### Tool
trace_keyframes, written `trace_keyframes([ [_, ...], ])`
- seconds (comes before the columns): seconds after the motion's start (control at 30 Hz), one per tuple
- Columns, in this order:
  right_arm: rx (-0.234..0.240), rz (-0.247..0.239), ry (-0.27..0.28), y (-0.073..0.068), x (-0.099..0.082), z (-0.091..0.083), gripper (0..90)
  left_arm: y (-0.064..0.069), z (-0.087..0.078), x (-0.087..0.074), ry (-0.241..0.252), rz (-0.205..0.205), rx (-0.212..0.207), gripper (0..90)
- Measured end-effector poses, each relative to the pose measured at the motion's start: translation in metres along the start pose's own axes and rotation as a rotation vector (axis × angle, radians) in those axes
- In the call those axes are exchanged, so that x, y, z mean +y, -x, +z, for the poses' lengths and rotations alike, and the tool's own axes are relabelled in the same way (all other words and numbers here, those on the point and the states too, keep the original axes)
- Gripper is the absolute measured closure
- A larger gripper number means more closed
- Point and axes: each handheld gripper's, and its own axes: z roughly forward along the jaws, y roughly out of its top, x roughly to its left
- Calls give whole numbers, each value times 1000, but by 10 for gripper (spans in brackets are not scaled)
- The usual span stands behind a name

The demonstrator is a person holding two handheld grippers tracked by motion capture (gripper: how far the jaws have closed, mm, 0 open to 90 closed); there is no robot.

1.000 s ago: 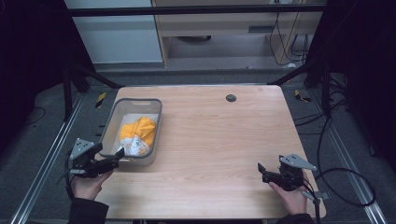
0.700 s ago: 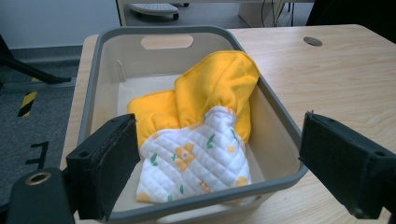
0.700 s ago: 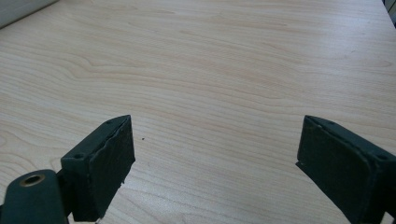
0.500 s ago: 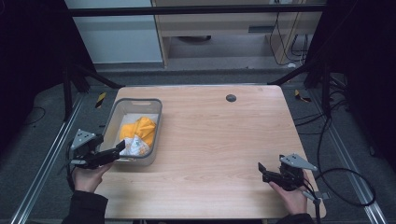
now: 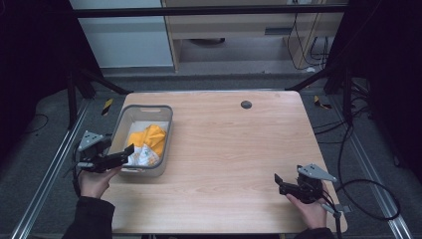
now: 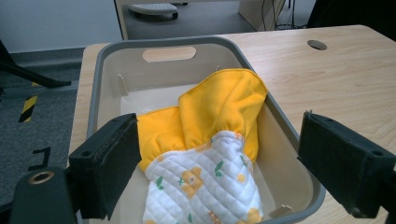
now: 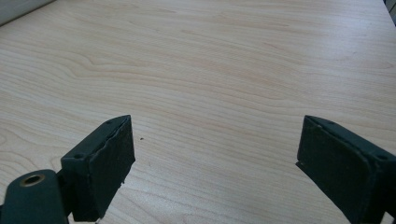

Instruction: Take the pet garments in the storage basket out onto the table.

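— Moved since a second ago? Left gripper (image 5: 124, 153) lifted to the near rim of the grey bin (image 6: 278, 116), jaws spread wide, empty.

— Right gripper (image 5: 279, 180)? Parked low over bare table (image 7: 224, 70), jaws likewise spread.

— Handling? Orange-and-white quilted cloth (image 6: 210, 140) bunched inside bin: probably soft, light, floppy. Best pinched at the raised orange fold.

Place: you're at a lab recording rig | bench (image 5: 224, 149): pale wood with a cable hole (image 5: 246, 104) | around you: black metal frame (image 5: 209, 10), loose cables (image 5: 368, 199), hazard tape (image 5: 107, 106) on grey floor
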Motion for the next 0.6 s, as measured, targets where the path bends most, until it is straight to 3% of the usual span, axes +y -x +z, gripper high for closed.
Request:
trace_keyframes([
  [0.6,9,7,-10,0,0,0,110,3,28,11,-101,39,-9,141],
])
